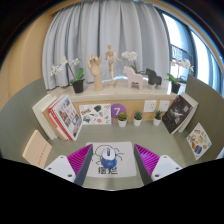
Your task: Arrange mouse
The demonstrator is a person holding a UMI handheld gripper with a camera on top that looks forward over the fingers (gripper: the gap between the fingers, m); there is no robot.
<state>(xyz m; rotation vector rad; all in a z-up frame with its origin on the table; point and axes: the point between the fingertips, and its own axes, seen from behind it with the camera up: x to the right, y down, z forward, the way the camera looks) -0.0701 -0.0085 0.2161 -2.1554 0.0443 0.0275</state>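
Room: grey curtains (100, 25) hang behind a shelf, with a bright window (190, 35) at the right side.
Shelf: a long pale shelf (150, 92) carries a wooden hand model (95, 70), a wooden figure (109, 57), white orchids in dark pots (76, 78) and small items too small to name.
Tabletop: grey surface (110, 133) with books (62, 116) leaning at the left, more books (181, 112) at the right, three small potted plants (138, 118) and a purple card with the number 7 (117, 110).
Hidden parts: the book covers and the small things on the shelf are hard to read; the lower end of the mouse is cut off between the fingers.
Mouse: white mouse (107, 160) with a blue drawing and some dark characters on its back; it lies on the tabletop between the two fingers.
Tool: the tool (108, 162) stands spread, its purple pads (75, 160) at each side of the mouse; whether they touch the mouse, I cannot tell.
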